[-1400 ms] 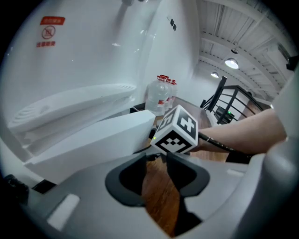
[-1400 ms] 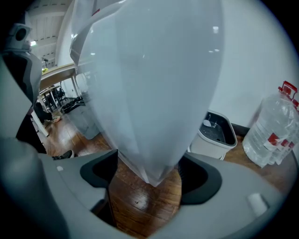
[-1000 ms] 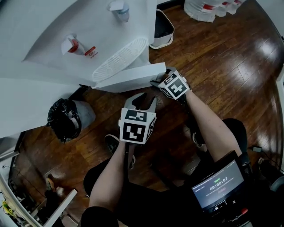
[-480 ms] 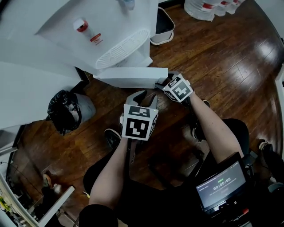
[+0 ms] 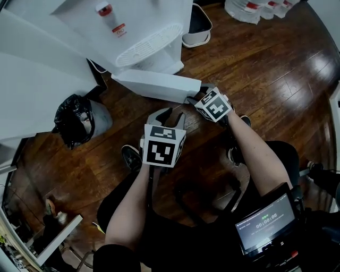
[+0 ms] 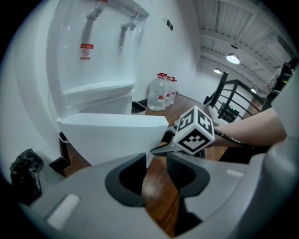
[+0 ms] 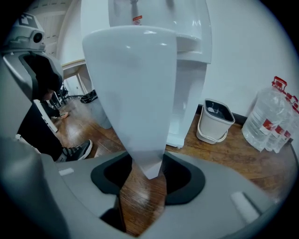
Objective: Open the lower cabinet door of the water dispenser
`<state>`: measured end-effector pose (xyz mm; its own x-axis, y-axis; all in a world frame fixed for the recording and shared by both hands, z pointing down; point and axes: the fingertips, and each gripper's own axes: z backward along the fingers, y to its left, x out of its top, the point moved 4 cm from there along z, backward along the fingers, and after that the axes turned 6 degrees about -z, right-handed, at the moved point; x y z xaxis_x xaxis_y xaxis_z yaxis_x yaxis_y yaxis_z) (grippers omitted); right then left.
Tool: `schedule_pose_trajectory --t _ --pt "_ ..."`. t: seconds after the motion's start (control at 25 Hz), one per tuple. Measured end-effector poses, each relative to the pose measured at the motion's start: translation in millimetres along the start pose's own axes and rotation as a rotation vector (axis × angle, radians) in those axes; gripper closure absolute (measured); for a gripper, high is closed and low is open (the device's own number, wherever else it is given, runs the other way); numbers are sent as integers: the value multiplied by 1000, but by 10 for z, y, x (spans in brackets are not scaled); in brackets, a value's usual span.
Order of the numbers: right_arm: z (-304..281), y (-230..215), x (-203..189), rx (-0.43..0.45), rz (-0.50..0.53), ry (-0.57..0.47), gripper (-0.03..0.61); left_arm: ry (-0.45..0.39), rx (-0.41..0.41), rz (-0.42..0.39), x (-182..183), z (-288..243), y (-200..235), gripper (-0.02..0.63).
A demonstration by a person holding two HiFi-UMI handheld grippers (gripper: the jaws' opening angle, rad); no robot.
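The white water dispenser stands at the upper left on the wooden floor. Its lower cabinet door is swung out from the body. My right gripper is at the door's free edge; its jaws have just been closing. In the right gripper view the door's edge fills the gap, so the right gripper is shut on it. My left gripper hangs just below the door, open. In the left gripper view only floor shows between the jaws of the left gripper, with the door beyond.
A black bin bag sits left of the dispenser. A white waste bin stands at its right, with large water bottles further right. My shoe and a screen are below the grippers.
The door has swung further out from the dispenser with the right gripper at its edge. Both grippers have shifted back from the dispenser, and the right jaws have narrowed.
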<state>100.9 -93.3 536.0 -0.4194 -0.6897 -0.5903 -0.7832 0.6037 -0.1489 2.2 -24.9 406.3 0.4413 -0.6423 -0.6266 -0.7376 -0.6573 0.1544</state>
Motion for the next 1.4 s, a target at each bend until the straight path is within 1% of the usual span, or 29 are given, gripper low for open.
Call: schedule_pose_trajectory --t 0.2,0.36,0.48,0.68,0.84,0.96,1.16,1.28,1.4 --pt "17 193 -117 25 50 17 377 -10 26 -16 -130 84 -58 457" --pt "2 450 -144 75 147 41 385 -20 54 3 -221 161 -13 457" --pt "-15 632 -170 96 215 52 388 -23 71 10 -268 204 30 457" --pt "-23 821 -221 112 230 58 383 -28 95 17 -313 278 105 457" --pt "-7 1012 -252 162 269 73 379 -28 112 8 -328 356 190 457" --pt "-2 1156 -272 190 317 83 374 -33 114 9 -349 406 228 457" --pt "-13 1302 -314 226 358 84 374 -41 106 27 -501 475 258 457" --pt "3 1435 -324 264 409 83 383 -47 87 60 -536 543 253 457" --pt "3 1582 -309 286 451 77 404 -60 92 69 -530 608 300 457"
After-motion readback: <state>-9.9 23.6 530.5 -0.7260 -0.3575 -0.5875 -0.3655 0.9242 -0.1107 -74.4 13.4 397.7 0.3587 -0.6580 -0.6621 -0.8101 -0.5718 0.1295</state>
